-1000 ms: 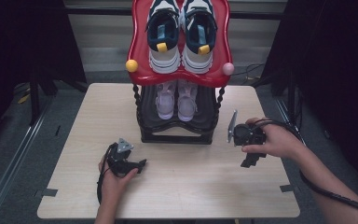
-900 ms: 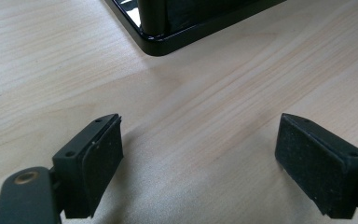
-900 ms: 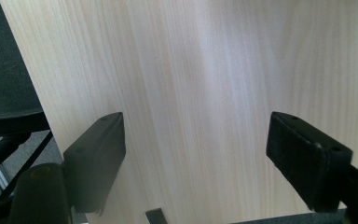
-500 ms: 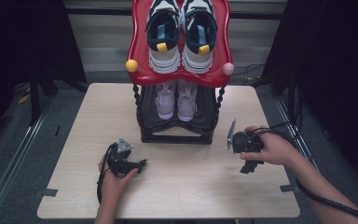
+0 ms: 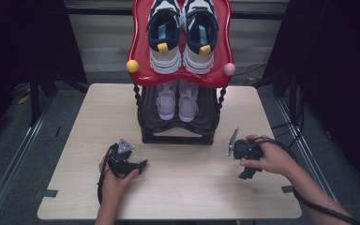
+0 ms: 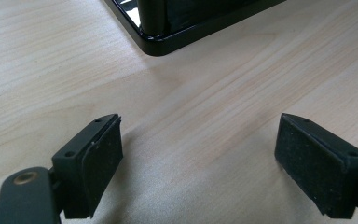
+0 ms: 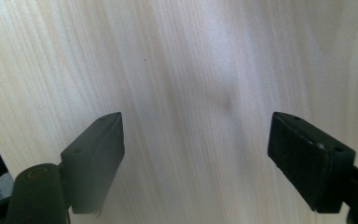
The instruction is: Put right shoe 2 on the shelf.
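Wooden table (image 5: 178, 197), pale grain, carries everything. Two-tier shoe rack (image 5: 178, 133) stands at the middle of the far edge: red top shelf (image 5: 143, 70) holding a pair of navy-and-white sneakers (image 5: 182, 35), black lower tier holding a pair of pale lilac sneakers (image 5: 178, 99) with toes facing the near edge.

Left gripper (image 5: 143, 164) lies low over the table, near the left front corner of the rack base; in the left gripper view (image 6: 196, 163) its jaws stand wide with bare wood between them, the black rack foot (image 6: 161, 44) just ahead. Right gripper (image 5: 248, 174) sits toward the right edge, well apart from the rack; in the right gripper view (image 7: 196, 163) its jaws are also spread wide over bare wood, nothing held.

Judgement: both hands empty and parked in front of the rack; likely next is a reach for the lilac pair on the lower tier. To do it well: approach level under the red shelf, one gripper per shoe, close on the heel collar or side wall rather than the laces, draw straight toward the near edge so the rack posts aren't knocked.
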A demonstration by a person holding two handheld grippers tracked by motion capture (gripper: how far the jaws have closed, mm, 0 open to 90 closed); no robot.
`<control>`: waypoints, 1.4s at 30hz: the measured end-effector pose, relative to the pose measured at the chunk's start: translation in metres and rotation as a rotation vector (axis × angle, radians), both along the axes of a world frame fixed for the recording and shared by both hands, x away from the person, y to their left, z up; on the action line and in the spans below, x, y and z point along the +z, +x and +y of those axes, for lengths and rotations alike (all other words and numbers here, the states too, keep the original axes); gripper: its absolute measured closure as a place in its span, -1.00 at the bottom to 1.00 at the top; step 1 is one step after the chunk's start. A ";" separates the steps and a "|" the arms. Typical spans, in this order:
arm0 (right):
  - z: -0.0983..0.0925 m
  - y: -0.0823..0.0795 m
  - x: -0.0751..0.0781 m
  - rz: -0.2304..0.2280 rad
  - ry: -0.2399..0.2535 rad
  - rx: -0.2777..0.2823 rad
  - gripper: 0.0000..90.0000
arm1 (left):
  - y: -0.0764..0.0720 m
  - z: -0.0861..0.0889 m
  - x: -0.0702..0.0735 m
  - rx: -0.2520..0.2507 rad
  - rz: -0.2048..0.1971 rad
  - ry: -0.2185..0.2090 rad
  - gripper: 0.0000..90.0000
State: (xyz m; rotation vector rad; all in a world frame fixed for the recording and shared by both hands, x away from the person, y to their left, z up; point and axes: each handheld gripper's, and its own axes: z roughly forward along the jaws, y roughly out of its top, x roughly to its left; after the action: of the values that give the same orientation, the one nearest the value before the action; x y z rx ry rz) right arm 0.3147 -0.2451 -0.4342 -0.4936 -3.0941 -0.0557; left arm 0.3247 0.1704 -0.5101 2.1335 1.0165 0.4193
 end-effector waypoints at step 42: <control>-0.058 -0.030 -0.064 -0.246 0.549 -0.273 -0.79 | 0.000 0.000 0.000 0.002 0.000 0.000 -0.67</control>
State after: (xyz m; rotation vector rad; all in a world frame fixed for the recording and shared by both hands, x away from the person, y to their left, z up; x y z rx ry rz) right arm 0.2843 -0.3029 -0.4986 -0.9189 -3.0006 -0.9983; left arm 0.3244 0.1702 -0.5101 2.1324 1.0192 0.4202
